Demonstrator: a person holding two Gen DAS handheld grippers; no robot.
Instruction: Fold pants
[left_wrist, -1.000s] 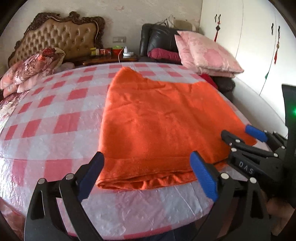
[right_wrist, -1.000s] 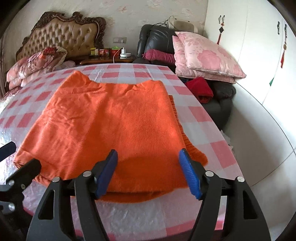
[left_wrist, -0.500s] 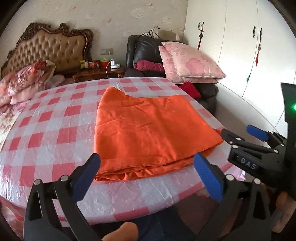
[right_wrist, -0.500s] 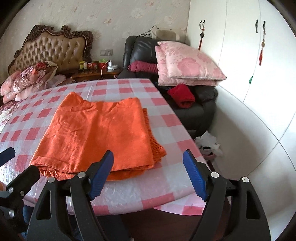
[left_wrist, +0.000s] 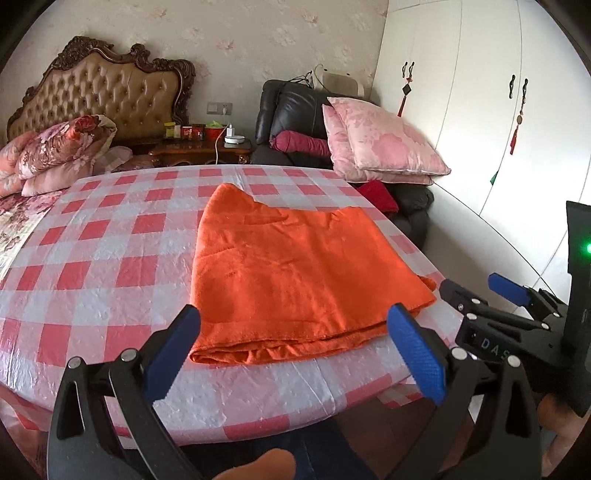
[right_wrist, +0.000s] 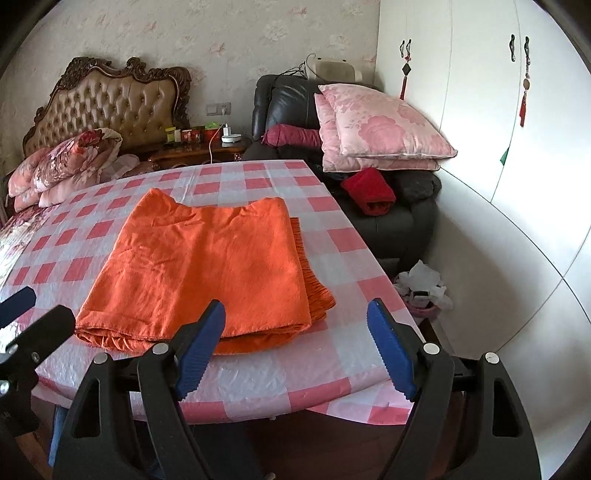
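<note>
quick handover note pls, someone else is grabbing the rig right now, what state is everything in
Left tongs: open, empty, off the table's near edge.
Right tongs: open, empty, also clear of the cloth.
Orange pants: folded into a flat stack on the checkered table, a lower layer sticking out along the right side.
Done: folds are in, nothing is held.
Left: possibly square up that protruding layer, or one more fold if a smaller bundle is wanted.

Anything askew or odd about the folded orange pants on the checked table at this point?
Slightly. The orange pants lie folded flat on the checked table, but a lower layer sticks out past the top layer's right edge, and the far-left corner peaks up. Both tools, left and right, are open and clear.
</note>
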